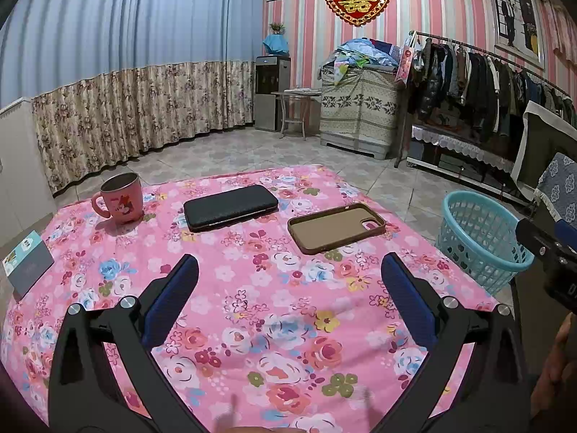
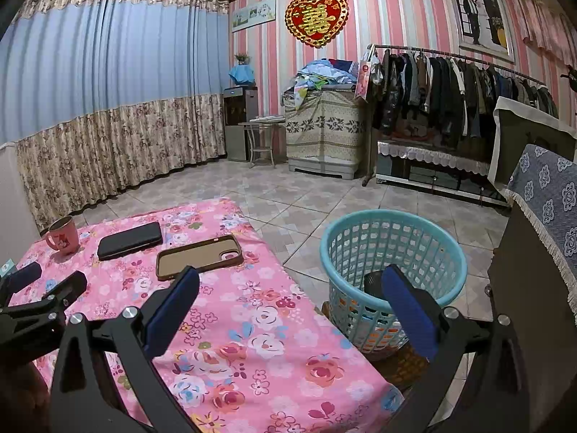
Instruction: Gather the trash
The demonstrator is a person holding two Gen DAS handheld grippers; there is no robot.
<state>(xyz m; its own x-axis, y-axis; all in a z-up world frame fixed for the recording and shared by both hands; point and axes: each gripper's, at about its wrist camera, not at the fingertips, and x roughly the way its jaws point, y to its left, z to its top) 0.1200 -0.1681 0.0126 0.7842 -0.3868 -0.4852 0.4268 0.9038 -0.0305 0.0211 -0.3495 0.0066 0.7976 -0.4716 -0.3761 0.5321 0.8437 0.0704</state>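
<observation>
Hovering both spread, empty grippers, left gripper (image 1: 288, 274) and right gripper (image 2: 290, 285), I am facing the pink floral tablecloth (image 1: 252, 324), teal basket (image 2: 393, 252) on tiled floor (image 2: 288, 195) beside it.

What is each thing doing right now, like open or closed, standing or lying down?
Left gripper: fingers open, holding nothing.
Right gripper: fingers open, holding nothing.
Pink mug: upright on the tablecloth.
Black phone wallet case: closed, lying flat.
Brown phone case: empty, inside facing up.
Blue basket: upright beside the table, some things inside.
Small card: standing tilted.
</observation>
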